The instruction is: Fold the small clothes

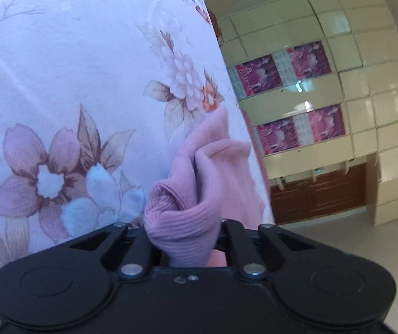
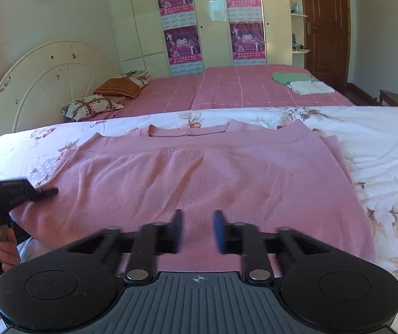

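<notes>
Pink knit bunches between the jaws of the left hand-held gripper (image 1: 186, 233), clamped on the sweater's (image 2: 199, 183) left edge. The right hand-held gripper (image 2: 197, 229) hovers over the near edge, jaws apart, unloaded. The sweater lies on the floral sheet (image 2: 380, 139). Best pinch the near edge, lifting both sides evenly.

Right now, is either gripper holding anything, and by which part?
The left gripper holds the pink top, pinching bunched ribbed fabric at its left edge. The right gripper holds nothing; its jaws stand open above the top.
</notes>
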Tool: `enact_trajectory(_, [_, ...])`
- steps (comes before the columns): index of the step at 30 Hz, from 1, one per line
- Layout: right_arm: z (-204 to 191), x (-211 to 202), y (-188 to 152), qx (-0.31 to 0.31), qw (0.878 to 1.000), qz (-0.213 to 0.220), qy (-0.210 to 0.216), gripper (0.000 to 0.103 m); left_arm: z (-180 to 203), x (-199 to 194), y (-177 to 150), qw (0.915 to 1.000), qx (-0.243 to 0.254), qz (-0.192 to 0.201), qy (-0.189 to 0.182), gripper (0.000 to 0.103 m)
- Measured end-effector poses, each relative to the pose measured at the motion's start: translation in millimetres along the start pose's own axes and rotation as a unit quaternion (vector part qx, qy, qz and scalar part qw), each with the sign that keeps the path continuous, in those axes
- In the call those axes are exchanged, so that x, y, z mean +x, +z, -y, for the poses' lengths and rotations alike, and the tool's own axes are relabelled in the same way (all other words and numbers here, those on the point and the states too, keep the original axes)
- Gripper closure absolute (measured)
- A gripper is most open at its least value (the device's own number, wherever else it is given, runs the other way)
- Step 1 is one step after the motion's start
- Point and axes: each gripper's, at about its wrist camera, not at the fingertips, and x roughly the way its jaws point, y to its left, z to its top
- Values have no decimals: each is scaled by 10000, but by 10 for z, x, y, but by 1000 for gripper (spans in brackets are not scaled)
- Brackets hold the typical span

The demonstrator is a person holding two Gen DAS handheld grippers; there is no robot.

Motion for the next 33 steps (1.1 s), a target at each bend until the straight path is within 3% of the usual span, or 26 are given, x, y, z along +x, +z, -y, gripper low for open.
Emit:
enact_trajectory(4, [-174,211,174,-180,9997,78,146,102,57,-165,-64,9979,578,178,-247,96])
enact_trajectory(9, [-318,703,268,-289,9990,-108,325,101,-124,-102,-85,9985,498,112,-194,92])
enact_trajectory(12, [-284,1044,147,-351,9968,-576,432,102,-114,-97,-66,9987,477,60,-178,91])
enact_trajectory(13, [-258,1094,86,-368,9968,-555,444,102,-97,-89,-49,9989,454,52,-146,91])
enact_trajectory(16, [-207,1041,88,-319,9972,-413,541,102,-47,-64,-38,9983,585,69,17,91])
enact_trajectory(18, [-162,923,115,-246,9967,-63,772,102,-13,-63,-55,9975,690,112,112,91])
enact_trajectory(20, [-101,1079,77,-194,9956,-481,787,102,34,-67,-72,9964,807,139,206,94])
enact_trajectory(22, [-62,1143,36,-258,9945,-390,932,103,150,-115,-85,9944,1010,179,272,95])
enact_trajectory(24, [-37,1153,54,-263,9933,-423,1041,103,378,-197,-136,9907,1337,240,70,95])
enact_trajectory(27, [206,1092,93,306,9906,-332,1293,103,952,-276,-337,9756,2186,156,-148,95])
enact_trajectory(33, [1121,559,216,1453,9800,444,1283,103,2093,-44,-1319,9238,3759,-471,-557,95])
